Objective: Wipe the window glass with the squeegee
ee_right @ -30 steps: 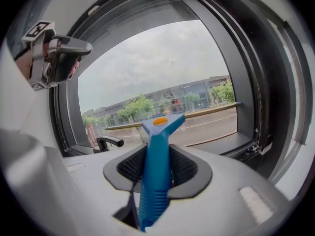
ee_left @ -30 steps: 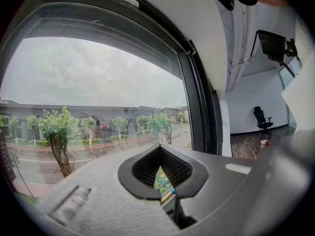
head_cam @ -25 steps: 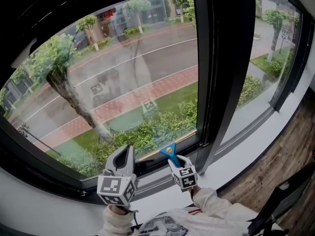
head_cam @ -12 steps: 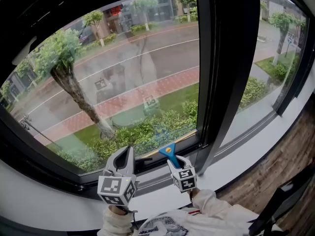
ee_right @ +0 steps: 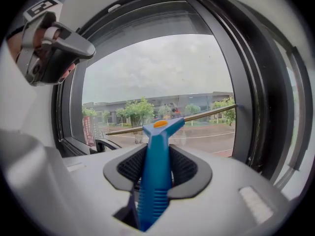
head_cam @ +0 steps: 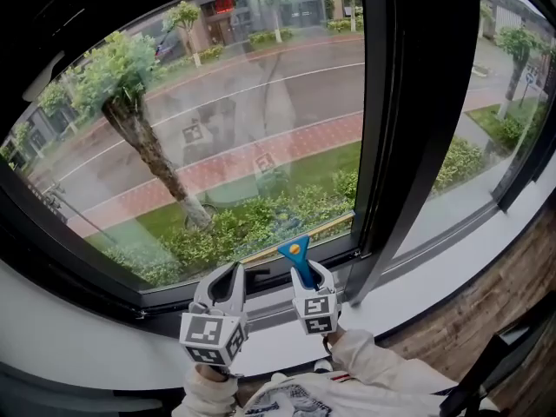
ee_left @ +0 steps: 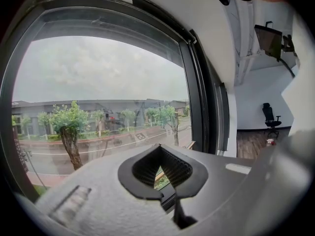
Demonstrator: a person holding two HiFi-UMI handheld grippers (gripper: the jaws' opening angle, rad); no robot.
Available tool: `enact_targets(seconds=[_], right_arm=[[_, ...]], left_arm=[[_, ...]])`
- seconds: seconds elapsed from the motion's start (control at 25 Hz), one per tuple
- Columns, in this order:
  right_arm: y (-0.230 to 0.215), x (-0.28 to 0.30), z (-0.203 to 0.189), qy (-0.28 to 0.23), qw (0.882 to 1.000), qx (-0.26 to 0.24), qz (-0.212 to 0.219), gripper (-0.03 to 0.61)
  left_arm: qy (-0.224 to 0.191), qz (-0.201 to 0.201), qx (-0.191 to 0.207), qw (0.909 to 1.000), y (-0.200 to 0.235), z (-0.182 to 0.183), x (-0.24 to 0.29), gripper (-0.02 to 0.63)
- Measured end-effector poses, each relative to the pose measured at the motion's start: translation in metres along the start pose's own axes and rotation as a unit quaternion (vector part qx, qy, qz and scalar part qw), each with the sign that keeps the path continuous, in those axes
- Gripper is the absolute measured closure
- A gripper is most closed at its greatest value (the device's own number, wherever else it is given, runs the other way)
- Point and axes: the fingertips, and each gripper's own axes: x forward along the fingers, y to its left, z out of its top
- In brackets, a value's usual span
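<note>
My right gripper (head_cam: 309,278) has its fingers clamped on the blue handle of the squeegee (head_cam: 298,261). In the right gripper view the handle (ee_right: 156,176) stands upright between the ribbed pads and rises to a head with an orange spot. From there the long, thin blade (ee_right: 197,116) runs across the lower part of the glass (ee_right: 157,77). From the head view the blade (head_cam: 304,236) shows as a yellowish strip low on the pane, just above the bottom frame (head_cam: 261,278) and reaching right towards the dark upright post (head_cam: 395,129). I cannot tell for certain whether its edge is pressed to the glass. My left gripper (head_cam: 228,278) sits just beside the right one, a little to its left, raised over the white sill (head_cam: 417,276) and pointed at the same pane. In the left gripper view its fingers (ee_left: 147,163) meet at the tips, with nothing held, and only a small gap between the pads shows greenery outside. The left gripper (ee_right: 49,43) also appears at the upper left of the right gripper view, with a hand around it. Through the glass (head_cam: 226,120) I see a tree (head_cam: 130,85), a road and a reddish path. White sleeves (head_cam: 373,359) show at the bottom of the head view, and a wooden floor (head_cam: 508,276) lies to the right.
</note>
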Motion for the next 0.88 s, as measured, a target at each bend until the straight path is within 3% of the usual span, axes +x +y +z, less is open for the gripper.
enact_targets(seconds=[0.2,0.48,0.88], right_arm=[[0.020,-0.004,0.032,-0.028,0.999,0.030,-0.002,0.441],[-0.021,-0.034,0.083,-0.078,0.996,0.044,-0.015,0.441],[0.099,-0.069,0.127,-0.109,0.993,0.044,-0.030,0.440]], left_arm=[[-0.002,0.012,-0.008,0.9999,0.034,-0.006,-0.021,0.614],[-0.025,0.017,-0.006,0.9995,0.020,-0.014,-0.017,0.614],[-0.066,0.025,-0.018,0.9973,0.114,-0.037,-0.131,0.614]])
